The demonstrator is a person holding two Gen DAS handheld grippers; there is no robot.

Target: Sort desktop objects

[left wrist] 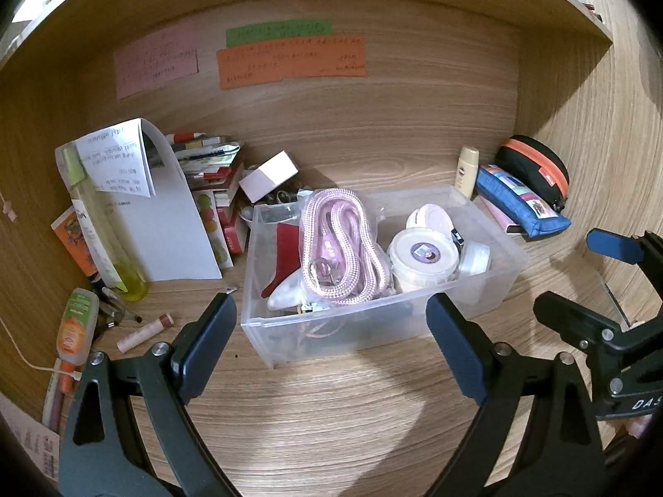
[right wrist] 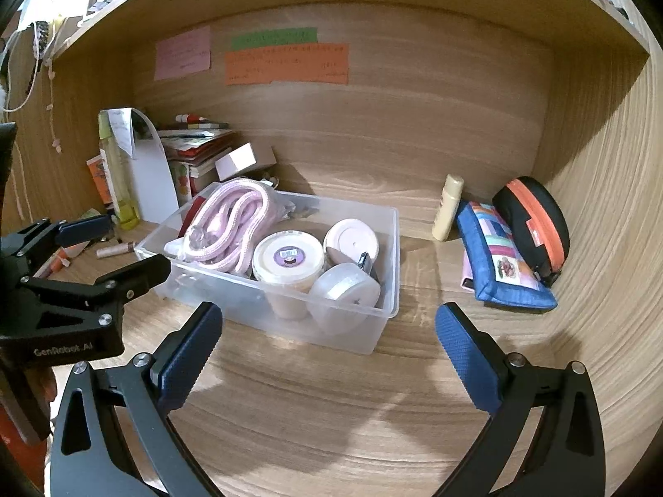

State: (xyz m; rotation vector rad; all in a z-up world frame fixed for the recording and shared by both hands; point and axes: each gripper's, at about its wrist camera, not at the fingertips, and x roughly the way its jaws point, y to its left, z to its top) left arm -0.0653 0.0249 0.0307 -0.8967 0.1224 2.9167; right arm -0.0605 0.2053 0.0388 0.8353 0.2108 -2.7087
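Both grippers hang wide open and empty over a wooden desk, the left gripper facing a clear plastic bin and the right gripper beside it. Only the left wrist view shows the hand-sanitiser bottle lying at the desk's left edge; a lip balm tube lies near it, its long axis slanting up to the right. The bin holds a coiled pink rope, a lidded tub and two round white cases. A blue pencil pouch leans against a black zip case at right.
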